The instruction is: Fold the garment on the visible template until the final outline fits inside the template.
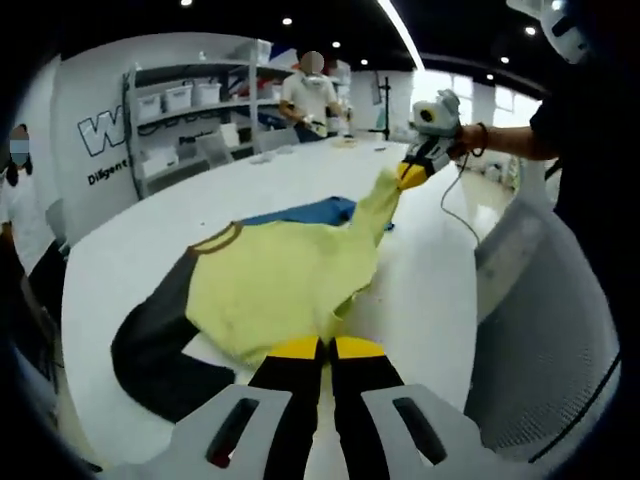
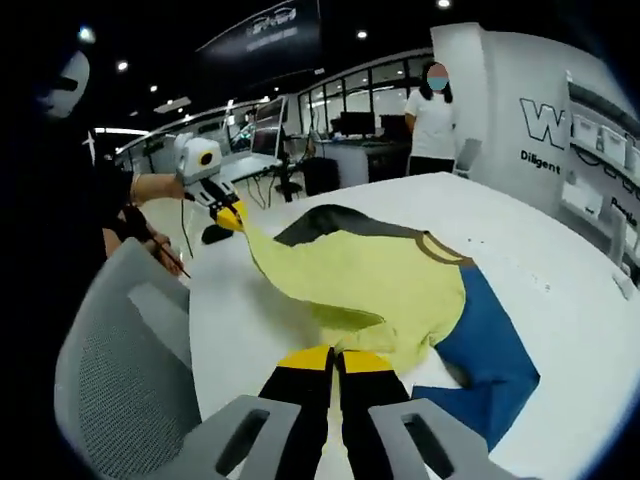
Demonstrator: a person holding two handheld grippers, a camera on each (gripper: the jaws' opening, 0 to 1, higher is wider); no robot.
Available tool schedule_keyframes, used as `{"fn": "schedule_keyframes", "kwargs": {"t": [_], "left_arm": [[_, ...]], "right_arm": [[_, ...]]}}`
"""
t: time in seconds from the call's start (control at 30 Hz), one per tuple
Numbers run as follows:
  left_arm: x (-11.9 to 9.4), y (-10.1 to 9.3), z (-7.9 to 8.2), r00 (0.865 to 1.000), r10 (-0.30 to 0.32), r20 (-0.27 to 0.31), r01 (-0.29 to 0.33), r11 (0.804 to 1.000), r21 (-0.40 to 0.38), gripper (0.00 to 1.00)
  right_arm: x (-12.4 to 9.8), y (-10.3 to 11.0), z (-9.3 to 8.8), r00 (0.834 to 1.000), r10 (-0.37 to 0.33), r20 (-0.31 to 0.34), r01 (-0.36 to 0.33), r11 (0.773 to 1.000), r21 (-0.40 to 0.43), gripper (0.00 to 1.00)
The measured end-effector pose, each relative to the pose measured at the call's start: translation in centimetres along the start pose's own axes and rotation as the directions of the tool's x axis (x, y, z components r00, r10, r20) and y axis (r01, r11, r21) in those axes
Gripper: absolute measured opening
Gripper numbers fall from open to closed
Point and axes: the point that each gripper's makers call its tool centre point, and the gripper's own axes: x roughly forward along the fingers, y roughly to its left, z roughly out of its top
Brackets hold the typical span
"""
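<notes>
Your left tongs (image 1: 315, 350) sit closest to the lens, yellow tips pinched together on the hem of the soft yellow knit garment with dark and blue sleeves (image 1: 275, 280). That garment lies across the white tabletop (image 1: 180, 205), a dark sleeve trailing off to the left and a blue one behind the body. Further right, your right tongs (image 1: 410, 176) are clamped on the opposite hem corner and lifted off the surface, so the cloth rises in a taut ridge between your two grips; that likely readies a fold. In the right gripper view, the right tongs (image 2: 335, 360) bite the fabric's edge. Your right hand (image 1: 468, 140) reaches in, arm extended. I cannot make out a template.
</notes>
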Motion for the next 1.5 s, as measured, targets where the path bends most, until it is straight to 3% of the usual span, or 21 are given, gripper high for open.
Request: {"fn": "schedule_keyframes", "kwargs": {"t": [0.13,0.23,0.3,0.37,0.47,0.6,0.7,1.3,1.4,1.5], "left_arm": [[-0.1,-0.6,-1.8,0.999,-0.018,-0.043,0.018,1.000,-0.007,0.00],[-0.1,-0.9,-3.3,0.996,-0.021,-0.088,0.021,1.000,0.003,0.00],[-0.1,-1.1,-3.9,0.995,-0.024,-0.097,0.025,1.000,0.004,0.00],[-0.1,-1.4,-5.1,0.989,-0.031,-0.147,0.035,0.999,0.023,0.00],[-0.1,-1.9,-6.3,0.983,-0.041,-0.178,0.046,0.999,0.026,0.00],[-0.2,-1.9,-7.7,0.977,-0.036,-0.209,0.043,0.999,0.030,0.00],[-0.3,-2.0,-8.5,0.973,-0.027,-0.231,0.036,0.999,0.035,0.00],[0.4,-2.6,-11.1,0.966,0.019,-0.259,-0.019,1.000,0.002,0.00],[0.2,-2.6,-11.1,0.966,0.035,-0.255,-0.039,0.999,-0.011,0.02],[-0.3,-2.5,-10.9,0.967,0.056,-0.249,-0.063,0.998,-0.021,0.11]], "right_arm": [[0.5,1.0,-1.6,1.000,0.016,-0.025,-0.017,1.000,-0.023,0.00],[0.6,1.1,-4.3,0.992,-0.014,-0.122,0.001,0.995,-0.101,0.00],[0.7,1.6,-5.5,0.988,-0.006,-0.152,-0.010,0.995,-0.102,0.00],[0.9,2.1,-6.4,0.987,0.004,-0.160,-0.019,0.996,-0.091,0.00],[0.9,2.4,-8.0,0.976,-0.008,-0.216,-0.026,0.988,-0.154,0.00],[1.3,2.7,-9.3,0.974,-0.020,-0.225,-0.016,0.987,-0.159,0.00],[1.3,2.6,-10.1,0.968,-0.053,-0.243,-0.002,0.976,-0.218,0.00],[1.3,2.5,-11.7,0.970,-0.096,-0.225,0.058,0.983,-0.173,0.00],[1.4,2.5,-11.6,0.973,-0.103,-0.209,0.074,0.987,-0.140,0.00],[1.0,2.8,-10.9,0.980,-0.107,-0.170,0.100,0.994,-0.047,0.00]]}}
